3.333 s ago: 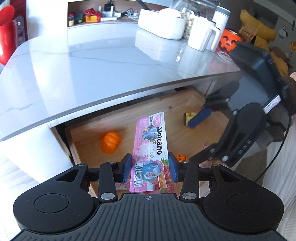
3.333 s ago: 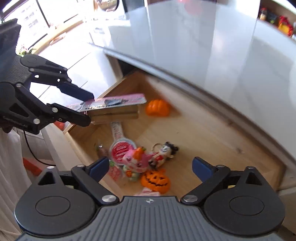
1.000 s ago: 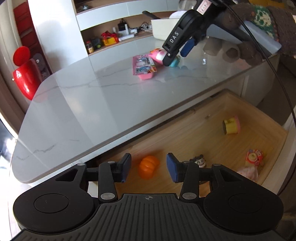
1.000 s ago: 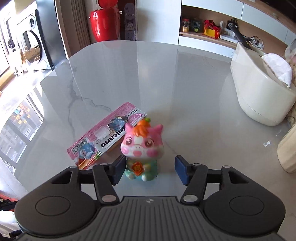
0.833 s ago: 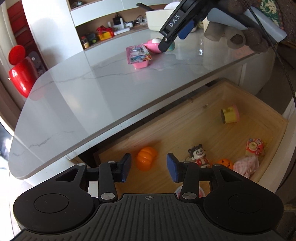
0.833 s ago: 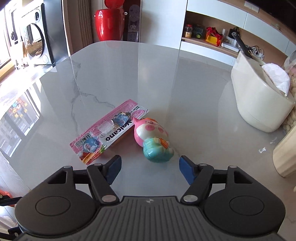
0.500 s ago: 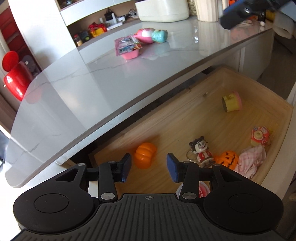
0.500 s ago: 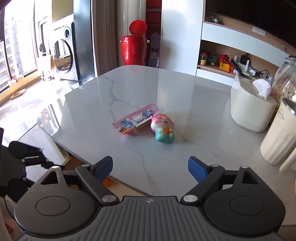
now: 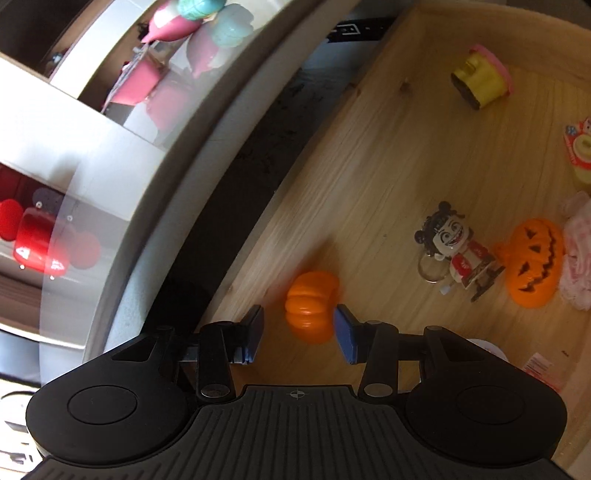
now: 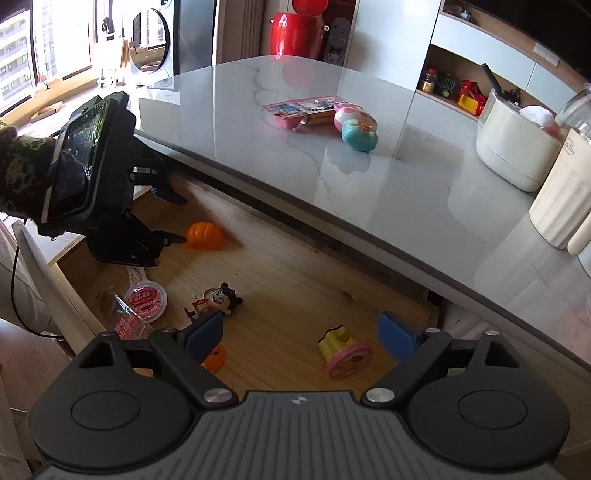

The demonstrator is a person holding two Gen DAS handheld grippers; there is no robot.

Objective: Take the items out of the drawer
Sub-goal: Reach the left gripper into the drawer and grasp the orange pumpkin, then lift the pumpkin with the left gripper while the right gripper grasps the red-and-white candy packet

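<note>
Marble desk (image 10: 258, 155) already carried snack pack (image 10: 295, 110) and pink toy (image 10: 356, 125) | drawer (image 10: 295, 266) held several more | left tongs (image 9: 299, 334) part-open astride small pumpkin (image 9: 312, 306), not gripping | right tongs (image 10: 299, 334) wide, empty above yellow toy (image 10: 343, 350)

A red bin (image 10: 294, 33) is standing on the floor beyond the far end of the marble countertop (image 10: 424, 192), with a washing machine (image 10: 157, 38) sitting by the bright window (image 10: 22, 48) to its left. At the right edge of the counter a cream tissue box (image 10: 515, 147) is resting just beside a ribbed cream canister (image 10: 563, 199). Behind them, small bottles and toy vehicles (image 10: 448, 86) are lining a wooden shelf (image 10: 472, 55).
</note>
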